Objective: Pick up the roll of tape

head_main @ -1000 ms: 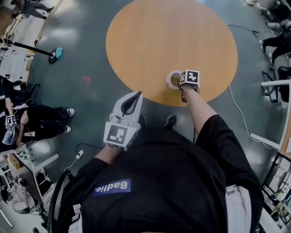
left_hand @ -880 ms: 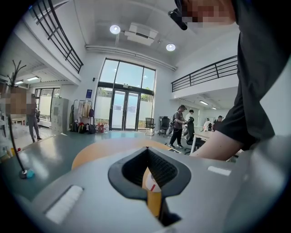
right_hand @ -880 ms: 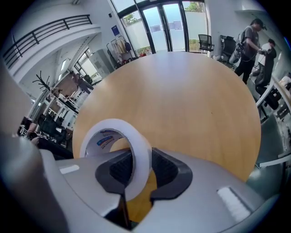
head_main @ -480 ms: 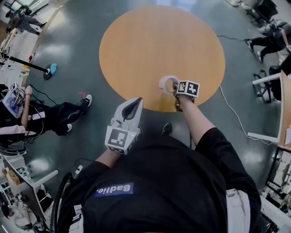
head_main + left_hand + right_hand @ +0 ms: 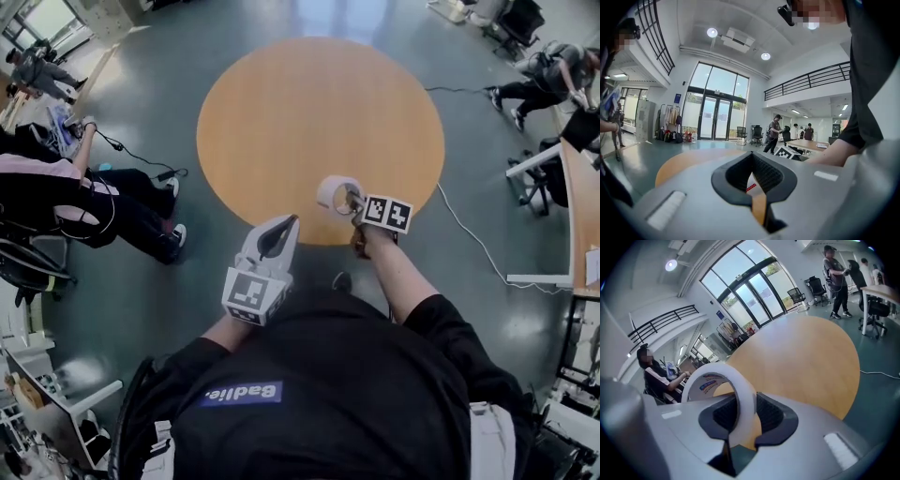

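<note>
Round orange table (image 5: 309,122) on grey floor (image 5: 141,300)

Black T-shirt (image 5: 356,394), blue label (image 5: 240,394), grey left gripper (image 5: 284,223)

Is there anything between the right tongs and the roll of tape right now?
Nothing visible. The right tongs grip the roll of tape by its wall, one jaw inside the ring, one outside, above the round table.

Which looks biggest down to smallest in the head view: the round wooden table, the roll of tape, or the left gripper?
1. round table
2. left gripper, though it is nearer the camera, which enlarges it
3. roll of tape
</note>
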